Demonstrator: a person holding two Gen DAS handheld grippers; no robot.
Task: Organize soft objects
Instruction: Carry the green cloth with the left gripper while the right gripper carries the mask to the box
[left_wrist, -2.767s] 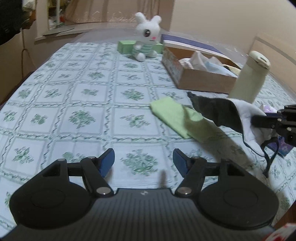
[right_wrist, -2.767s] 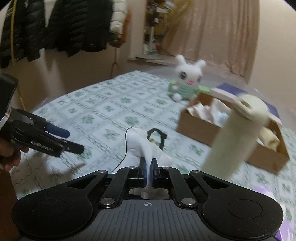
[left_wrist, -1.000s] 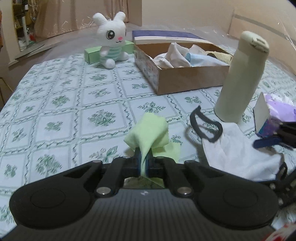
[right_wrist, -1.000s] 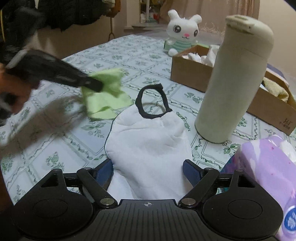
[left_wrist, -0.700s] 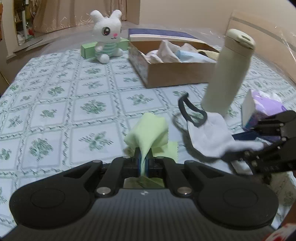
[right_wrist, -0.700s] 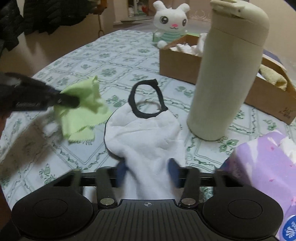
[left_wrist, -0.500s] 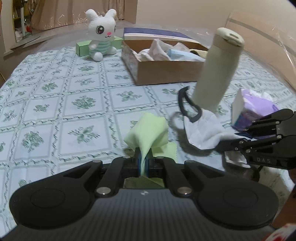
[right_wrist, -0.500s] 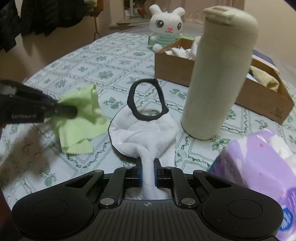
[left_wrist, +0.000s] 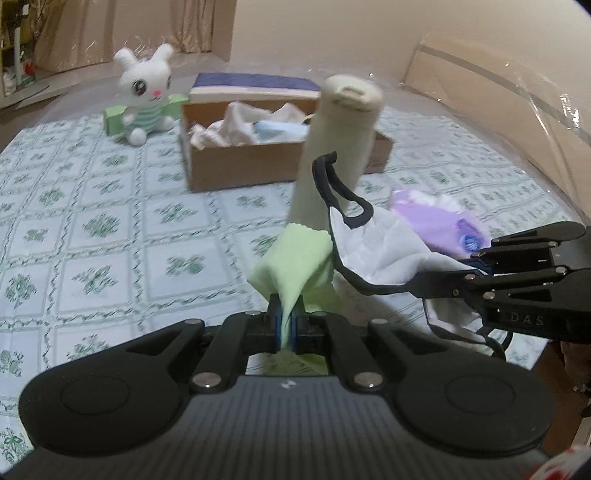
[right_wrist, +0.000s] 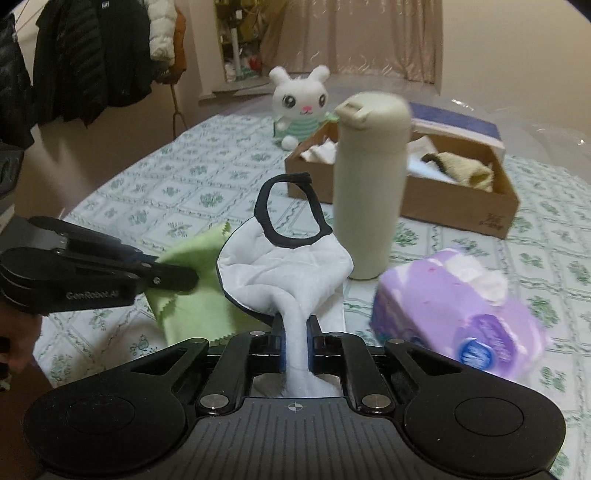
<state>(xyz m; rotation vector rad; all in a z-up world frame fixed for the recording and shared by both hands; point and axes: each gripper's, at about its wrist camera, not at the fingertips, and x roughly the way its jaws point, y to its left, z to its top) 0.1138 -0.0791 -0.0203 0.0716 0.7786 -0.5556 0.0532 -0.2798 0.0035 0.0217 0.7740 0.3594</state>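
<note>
- Our left gripper (left_wrist: 285, 325) pinches a light green cloth (left_wrist: 295, 266) tightly between its blue pads, the cloth lifted above the green-patterned bedspread (left_wrist: 110, 221).
- Our right gripper (right_wrist: 295, 350) is clamped on a white fabric piece with black trim (right_wrist: 284, 266), its black loop standing up in front.
- The two cloths hang side by side, just touching, near a cream tumbler (right_wrist: 369, 184).
- A purple tissue pack (right_wrist: 458, 314) lies to the right.
- Behind sit a cardboard box (right_wrist: 443, 206) of soft items and a white plush bunny (right_wrist: 301, 103).
</note>
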